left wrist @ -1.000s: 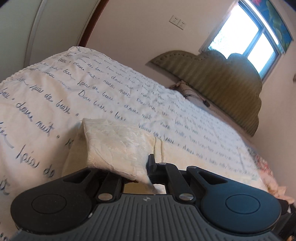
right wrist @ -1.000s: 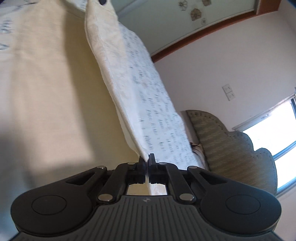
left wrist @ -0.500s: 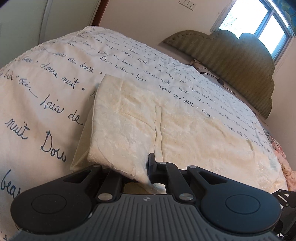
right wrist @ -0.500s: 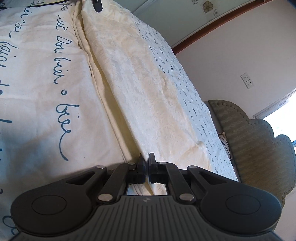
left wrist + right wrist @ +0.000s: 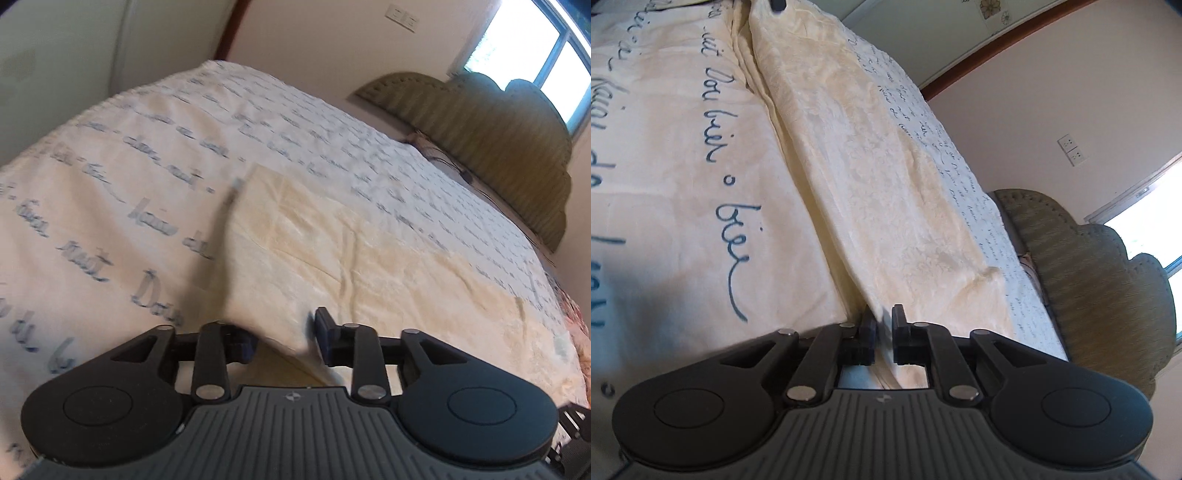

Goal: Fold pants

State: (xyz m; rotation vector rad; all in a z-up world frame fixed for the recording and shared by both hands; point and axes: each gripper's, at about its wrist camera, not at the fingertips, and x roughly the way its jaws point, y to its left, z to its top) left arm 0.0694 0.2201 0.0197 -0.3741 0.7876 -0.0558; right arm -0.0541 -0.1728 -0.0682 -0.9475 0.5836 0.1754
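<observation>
Left gripper (image 5: 284,338): jaws just opened, standing well apart, released, with a corner of the pants (image 5: 332,254) lying loose between them. Right gripper (image 5: 882,334): jaws just opened a little, a narrow gap, the pants' near edge (image 5: 886,206) running through it; whether pressed, impossible to tell. Pants: cream, crinkled and faintly patterned, folded flat into a long band on the bed (image 5: 129,177), over a white cover printed with blue handwriting. Beyond, at the far right, a padded olive headboard (image 5: 509,136) with scalloped top.
</observation>
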